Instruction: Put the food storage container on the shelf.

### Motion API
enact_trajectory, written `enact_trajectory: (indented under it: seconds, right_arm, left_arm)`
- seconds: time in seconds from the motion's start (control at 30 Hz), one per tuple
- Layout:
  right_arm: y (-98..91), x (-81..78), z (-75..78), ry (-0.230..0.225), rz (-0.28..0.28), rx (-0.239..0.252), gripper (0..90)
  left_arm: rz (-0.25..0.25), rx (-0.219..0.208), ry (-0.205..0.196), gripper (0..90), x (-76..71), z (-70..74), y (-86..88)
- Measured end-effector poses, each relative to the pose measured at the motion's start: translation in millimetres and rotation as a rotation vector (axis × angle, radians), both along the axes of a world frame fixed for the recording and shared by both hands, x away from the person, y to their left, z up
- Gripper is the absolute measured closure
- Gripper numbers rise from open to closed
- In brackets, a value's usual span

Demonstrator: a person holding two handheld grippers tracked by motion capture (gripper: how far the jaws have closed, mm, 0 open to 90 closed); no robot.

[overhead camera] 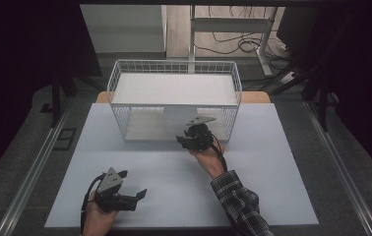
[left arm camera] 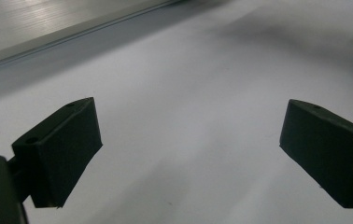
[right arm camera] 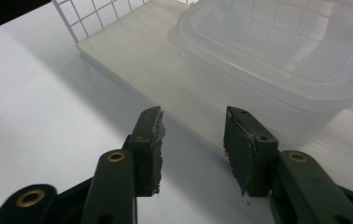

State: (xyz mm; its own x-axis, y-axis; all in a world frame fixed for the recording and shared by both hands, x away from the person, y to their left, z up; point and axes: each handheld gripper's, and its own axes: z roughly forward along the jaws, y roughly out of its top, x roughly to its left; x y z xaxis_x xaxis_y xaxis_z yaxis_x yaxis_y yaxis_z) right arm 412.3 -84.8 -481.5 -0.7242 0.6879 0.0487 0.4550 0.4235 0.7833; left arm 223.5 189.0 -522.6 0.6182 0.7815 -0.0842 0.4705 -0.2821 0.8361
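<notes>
Just ahead of your right tongs (right arm camera: 193, 140), the right gripper view shows one clear lidded plastic container (right arm camera: 277, 60) sitting on the lower shelf of the wire rack (overhead camera: 174, 101); from the high view that container is mostly hidden under the rack's top shelf. Your right tongs stand narrowly parted, gripping nothing, a little short of the container's wall. Your left tongs (left arm camera: 188, 154) are spread wide and empty over the bare white tabletop (left arm camera: 188, 84), well apart from the rack. One rack, one container, two tongs.

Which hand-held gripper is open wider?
The left hand-held gripper: its jaws stand far apart over the bare table. The right one's are closer.
</notes>
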Motion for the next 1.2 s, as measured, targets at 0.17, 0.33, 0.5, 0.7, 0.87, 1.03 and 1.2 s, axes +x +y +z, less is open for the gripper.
enact_trajectory:
  seconds: [0.17,0.33,0.5,0.7,0.87,1.03,1.2]
  right_arm:
    - [-3.9,-4.9,0.5,0.008,0.002,-0.013,50.0]
    - [-8.7,-10.5,2.6,0.01,-0.001,-0.016,42.3]
    - [-14.3,-16.8,5.4,0.012,0.009,-0.011,33.0]
    - [-21.1,-26.0,8.1,0.001,0.028,0.0,20.5]
    - [-25.6,-34.2,8.5,-0.005,0.039,0.003,11.6]
    - [-30.7,-43.6,8.6,-0.02,0.039,-0.008,6.2]
    - [-37.9,-54.2,11.6,-0.032,0.036,0.012,5.0]
  left_arm:
    - [-0.012,-0.013,0.014,4.6,1.5,-2.3,-0.3]
    - [-0.033,-0.021,0.007,4.1,2.2,-5.1,-2.7]
    - [-0.044,-0.038,0.006,4.3,2.2,-5.6,-4.1]
    - [-0.043,-0.047,0.004,4.4,2.2,-5.2,-3.6]
    - [-0.035,-0.016,0.021,4.5,2.5,-4.5,-4.2]
    - [-0.034,-0.016,0.023,4.6,2.6,-3.7,-4.1]
    - [-0.033,-0.013,0.024,4.7,2.2,-3.0,-4.9]
